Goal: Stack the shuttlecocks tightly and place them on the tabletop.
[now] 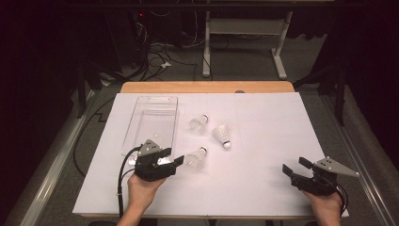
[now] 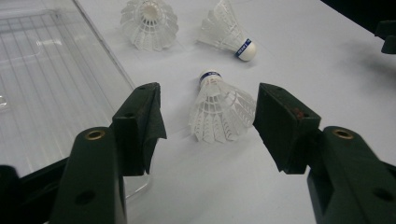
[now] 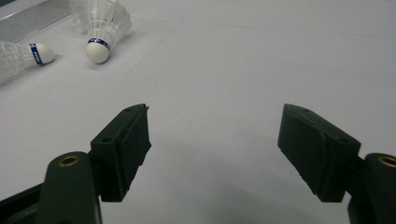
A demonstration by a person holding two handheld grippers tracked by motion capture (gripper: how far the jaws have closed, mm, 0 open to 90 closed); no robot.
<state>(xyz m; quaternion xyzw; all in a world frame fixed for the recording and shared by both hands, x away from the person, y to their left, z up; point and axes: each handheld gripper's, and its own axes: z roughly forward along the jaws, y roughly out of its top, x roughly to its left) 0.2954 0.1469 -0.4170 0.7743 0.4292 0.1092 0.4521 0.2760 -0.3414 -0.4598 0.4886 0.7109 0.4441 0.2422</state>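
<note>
The left gripper (image 1: 180,161) hangs low over the white table cover (image 1: 263,141) with its jaws spread wide and nothing between the pads. Just beyond the tips, a little ahead and slightly to the gripper's right, lies the nearest shuttlecock (image 1: 196,157). In the left gripper view that shuttlecock (image 2: 220,108) sits framed in the gap, its feather skirt toward the jaws and its cork nose pointing away. So its long axis runs almost straight along the gripper's line of reach, and I judge a short push forward would bring the pads to either side of the skirt. To the left of the left gripper, close beside it, is the clear plastic tray (image 1: 141,123), long side running away from the person.

The shuttlecock looks light and fragile: white ribbed feathers flaring into a cone, a white rounded cork with a blue band. It lies on its side, touching nothing else.

Farther out from the left gripper are two more shuttlecocks, one (image 1: 199,124) near the tray and one (image 1: 222,135) to its right, apart from each other.

The right gripper (image 1: 293,167) rests well off to the right, jaws likewise wide and empty, bare cover ahead of it. It is much farther from the nearest shuttlecock than the left one.
</note>
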